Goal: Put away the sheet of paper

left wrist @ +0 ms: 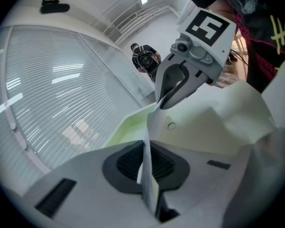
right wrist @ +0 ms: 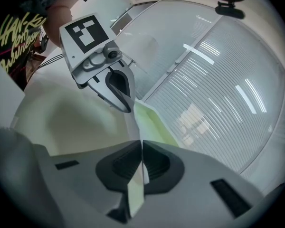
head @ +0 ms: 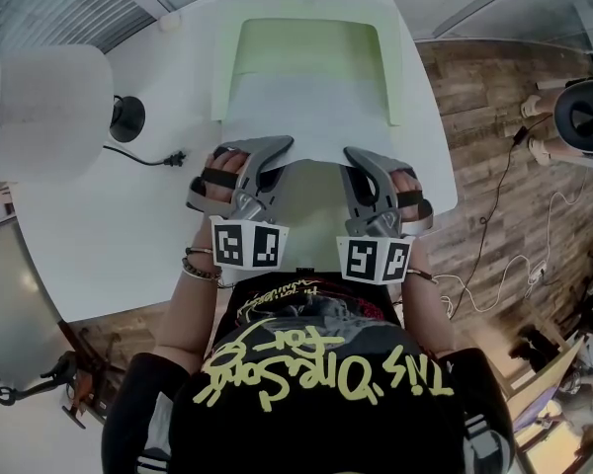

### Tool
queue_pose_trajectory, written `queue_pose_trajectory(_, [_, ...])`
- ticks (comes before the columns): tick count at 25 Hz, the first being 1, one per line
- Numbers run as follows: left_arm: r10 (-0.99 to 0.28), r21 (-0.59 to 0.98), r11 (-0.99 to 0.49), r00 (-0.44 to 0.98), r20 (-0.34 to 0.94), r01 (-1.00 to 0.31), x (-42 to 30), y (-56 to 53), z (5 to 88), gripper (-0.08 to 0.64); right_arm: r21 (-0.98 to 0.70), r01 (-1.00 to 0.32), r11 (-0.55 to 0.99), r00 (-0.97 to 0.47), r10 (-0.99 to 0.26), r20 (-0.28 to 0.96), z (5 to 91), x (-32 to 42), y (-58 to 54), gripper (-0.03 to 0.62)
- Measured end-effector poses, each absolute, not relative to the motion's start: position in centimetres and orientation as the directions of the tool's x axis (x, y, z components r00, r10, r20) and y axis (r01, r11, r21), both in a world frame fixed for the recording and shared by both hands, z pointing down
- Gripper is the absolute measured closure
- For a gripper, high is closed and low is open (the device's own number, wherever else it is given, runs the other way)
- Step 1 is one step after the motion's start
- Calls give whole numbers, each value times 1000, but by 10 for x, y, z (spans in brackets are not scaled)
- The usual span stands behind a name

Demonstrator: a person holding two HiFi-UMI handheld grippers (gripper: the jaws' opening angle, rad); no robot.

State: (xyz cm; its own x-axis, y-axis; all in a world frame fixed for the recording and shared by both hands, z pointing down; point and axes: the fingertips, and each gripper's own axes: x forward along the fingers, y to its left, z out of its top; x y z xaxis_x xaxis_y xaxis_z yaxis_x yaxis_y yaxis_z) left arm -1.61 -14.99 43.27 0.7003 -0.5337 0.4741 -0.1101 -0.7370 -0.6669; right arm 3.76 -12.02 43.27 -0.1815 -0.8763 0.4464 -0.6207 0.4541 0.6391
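Matt white paper sheet, smooth plastic folder, matt tabletop, wood-plank floor.

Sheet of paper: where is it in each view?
Head view: sheet of paper at centre, far end over the pale green folder.
Left gripper view: sheet bottom centre between the fingers, spreading right.
Right gripper view: sheet bottom centre between the fingers, spreading left.
Shared landmark: the folder.

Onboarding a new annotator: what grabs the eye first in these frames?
The left gripper and right gripper are each shut on the near edge of a white sheet of paper, over the white table. The sheet's far end rests on a pale green folder at the table's far side.
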Motion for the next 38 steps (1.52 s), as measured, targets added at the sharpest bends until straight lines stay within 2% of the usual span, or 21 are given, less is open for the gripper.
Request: queue_pose_trajectory(38, [-550,-706,-705,682,481,-70,-8,-184,435,549,643,-616,455,-171,-874,454,433,46,-155,583])
